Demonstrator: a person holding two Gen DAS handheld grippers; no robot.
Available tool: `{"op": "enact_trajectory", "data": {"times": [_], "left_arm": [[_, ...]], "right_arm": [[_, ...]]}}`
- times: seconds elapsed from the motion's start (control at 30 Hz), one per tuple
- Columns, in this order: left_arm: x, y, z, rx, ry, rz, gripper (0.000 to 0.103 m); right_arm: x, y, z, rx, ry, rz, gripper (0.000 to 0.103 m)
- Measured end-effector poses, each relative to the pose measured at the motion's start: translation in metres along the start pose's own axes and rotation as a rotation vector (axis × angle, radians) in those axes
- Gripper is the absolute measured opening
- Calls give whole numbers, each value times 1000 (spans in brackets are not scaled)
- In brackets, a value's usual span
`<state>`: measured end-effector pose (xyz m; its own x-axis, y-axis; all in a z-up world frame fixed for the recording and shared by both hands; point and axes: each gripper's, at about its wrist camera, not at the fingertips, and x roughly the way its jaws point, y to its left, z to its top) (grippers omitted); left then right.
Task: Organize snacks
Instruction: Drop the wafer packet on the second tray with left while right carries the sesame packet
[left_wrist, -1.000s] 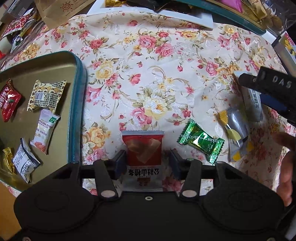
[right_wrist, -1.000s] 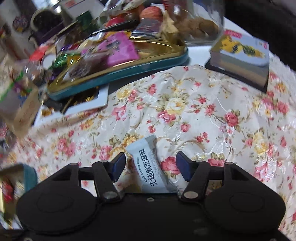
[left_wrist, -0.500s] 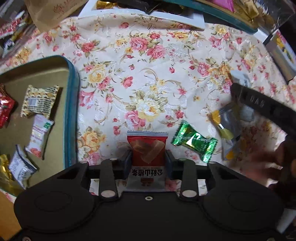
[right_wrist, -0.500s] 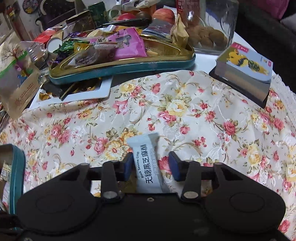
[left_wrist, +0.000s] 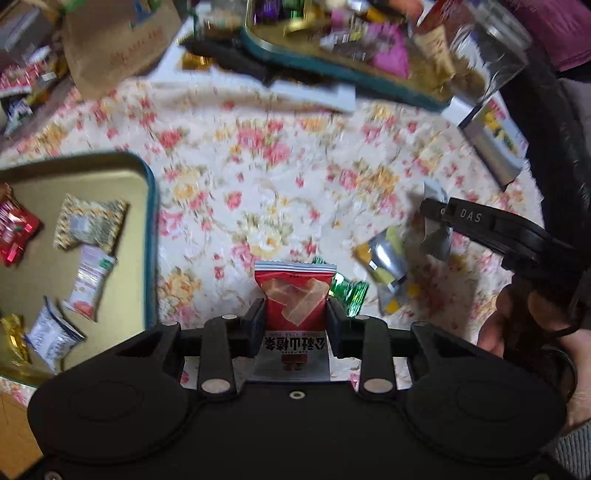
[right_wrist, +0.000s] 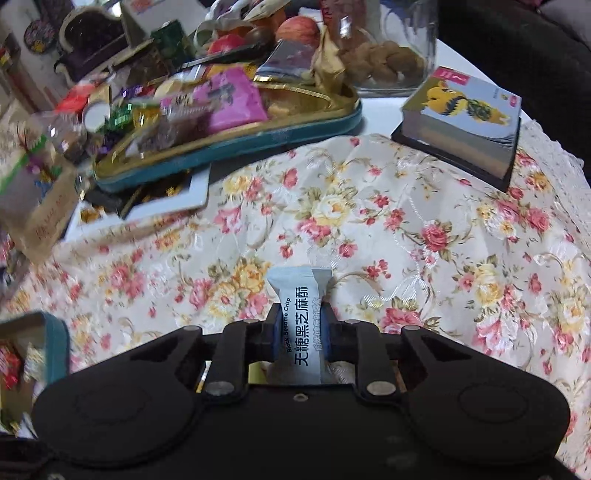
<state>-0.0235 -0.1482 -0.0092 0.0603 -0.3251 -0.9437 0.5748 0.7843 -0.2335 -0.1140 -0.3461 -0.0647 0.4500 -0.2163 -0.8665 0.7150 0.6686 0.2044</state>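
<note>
Left gripper (left_wrist: 295, 325) clamped on a red snack packet (left_wrist: 293, 291), pads pressing both sides, packet lifted clear of the cloth. Right gripper (right_wrist: 298, 334) squeezed nearly shut on a pale blue sesame crisp packet (right_wrist: 300, 317), packet standing up between the pads above the cloth.

Floral tablecloth (left_wrist: 258, 177) everywhere underneath, cream with pink and yellow roses. In the left wrist view, at nine o'clock, a gold tray with a teal rim (left_wrist: 151, 236), holding several wrapped snacks: a patterned yellow packet (left_wrist: 90, 221), a white one (left_wrist: 90, 280), a red one (left_wrist: 14, 229). Just behind the red snack packet, toward two o'clock, a green candy (left_wrist: 349, 291) on the cloth; a silver and yellow wrapper (left_wrist: 384, 262) near it. At three o'clock, the right gripper again, with a hand (left_wrist: 517, 325) around its handle.

At twelve o'clock, a second teal-rimmed tray (right_wrist: 258, 133) heaped with sweets, a pink bag (right_wrist: 232, 99) on top. Beyond it apples (right_wrist: 299, 29) and a glass jar of biscuits (right_wrist: 384, 62). At one o'clock, a boxed stack of cards (right_wrist: 469, 129) on the cloth's edge. At ten o'clock, a brown paper bag (left_wrist: 114, 44).
</note>
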Motion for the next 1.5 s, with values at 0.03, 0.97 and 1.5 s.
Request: {"op": "enact_trajectory", "data": {"times": [0.03, 0.97, 1.5], "left_arm": [[-12, 0, 1, 3, -29, 0, 42], [-111, 238, 14, -396, -194, 307, 44], [-127, 238, 13, -441, -290, 258, 48]], "right_arm": [[-7, -2, 3, 31, -7, 18, 22], [-146, 201, -44, -345, -93, 515, 22], [-130, 232, -66, -395, -24, 545, 22]]}}
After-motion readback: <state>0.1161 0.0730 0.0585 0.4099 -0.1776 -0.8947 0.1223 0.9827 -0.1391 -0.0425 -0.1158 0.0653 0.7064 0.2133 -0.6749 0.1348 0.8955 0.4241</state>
